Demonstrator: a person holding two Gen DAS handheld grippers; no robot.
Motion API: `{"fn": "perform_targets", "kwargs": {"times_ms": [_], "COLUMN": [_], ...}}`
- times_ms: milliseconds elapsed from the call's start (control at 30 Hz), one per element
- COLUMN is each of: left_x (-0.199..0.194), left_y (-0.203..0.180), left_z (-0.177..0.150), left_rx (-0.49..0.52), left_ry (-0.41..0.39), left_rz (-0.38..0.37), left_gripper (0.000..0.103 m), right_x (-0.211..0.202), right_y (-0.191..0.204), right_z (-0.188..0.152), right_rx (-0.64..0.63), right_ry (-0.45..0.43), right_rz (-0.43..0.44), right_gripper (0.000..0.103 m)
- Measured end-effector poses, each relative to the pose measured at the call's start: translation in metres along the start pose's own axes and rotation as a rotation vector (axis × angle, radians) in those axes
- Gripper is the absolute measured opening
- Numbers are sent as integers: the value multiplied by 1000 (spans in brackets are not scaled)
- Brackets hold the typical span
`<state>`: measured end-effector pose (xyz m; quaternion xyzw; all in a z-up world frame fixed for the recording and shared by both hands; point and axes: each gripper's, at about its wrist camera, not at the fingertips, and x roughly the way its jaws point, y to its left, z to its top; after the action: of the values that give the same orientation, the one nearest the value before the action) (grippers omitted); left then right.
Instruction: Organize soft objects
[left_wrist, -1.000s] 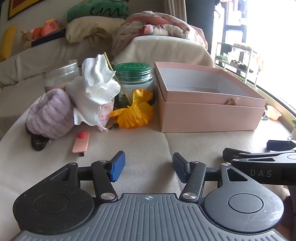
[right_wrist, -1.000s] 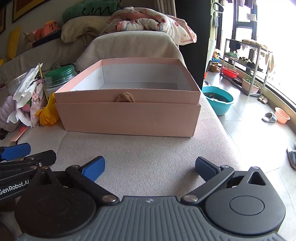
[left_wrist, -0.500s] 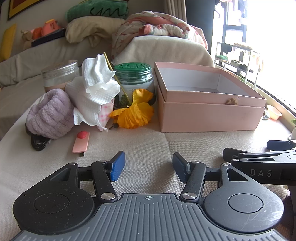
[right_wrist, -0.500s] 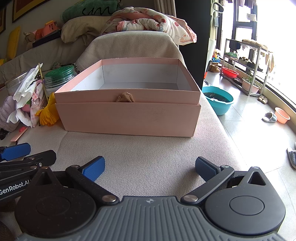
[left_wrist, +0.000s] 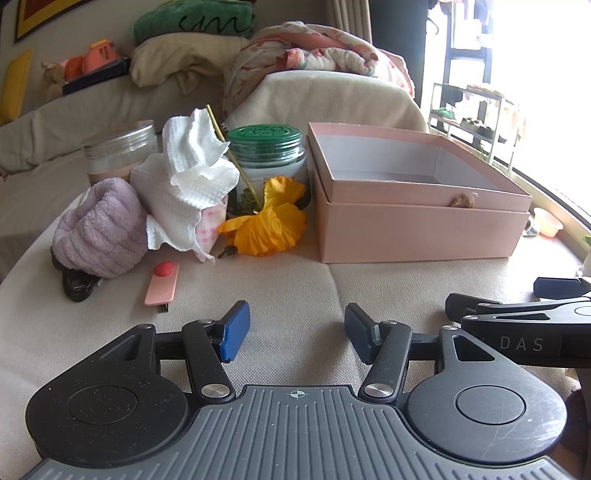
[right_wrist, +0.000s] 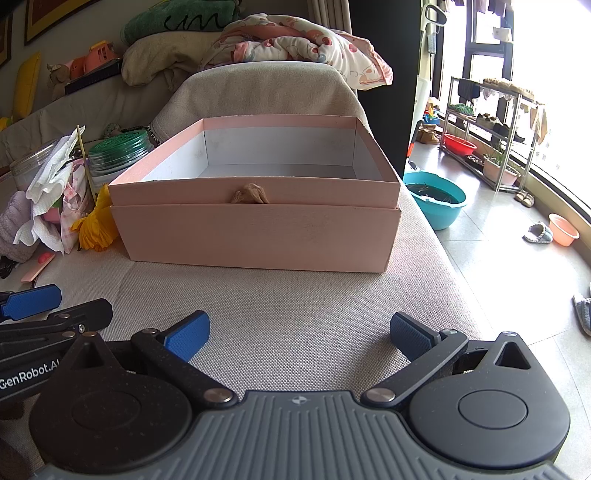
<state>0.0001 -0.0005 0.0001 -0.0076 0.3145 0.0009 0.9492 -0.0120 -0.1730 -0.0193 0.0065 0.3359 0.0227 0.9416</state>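
On the beige woven cushion (left_wrist: 295, 288), both tools hover with nothing held — the left gripper (left_wrist: 295, 334) moderately parted, the right gripper (right_wrist: 299, 336) spread wide. Ahead stands an open pink cardboard box (right_wrist: 255, 236); left of it lie a yellow fabric flower (left_wrist: 267, 229), crumpled white cloth (left_wrist: 188, 184) and lilac fluffy towel roll (left_wrist: 99, 229).

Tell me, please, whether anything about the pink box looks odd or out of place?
Yes: a small tan wad pokes out at the front of the pink box, seemingly caught in the seam between its upper and lower parts.
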Motion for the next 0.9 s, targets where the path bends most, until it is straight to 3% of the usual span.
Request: {"fn": "perform_targets", "kwargs": {"times_ms": [900], "left_x": [0], "left_y": [2], "left_z": [0], "left_rx": [4], "left_ry": [0], "left_rz": [3], "left_gripper": [62], "right_x": [0], "right_y": [0], "right_z": [0], "right_rx": [-1], "right_ry": [0], "right_rz": [0], "right_gripper": [103]}}
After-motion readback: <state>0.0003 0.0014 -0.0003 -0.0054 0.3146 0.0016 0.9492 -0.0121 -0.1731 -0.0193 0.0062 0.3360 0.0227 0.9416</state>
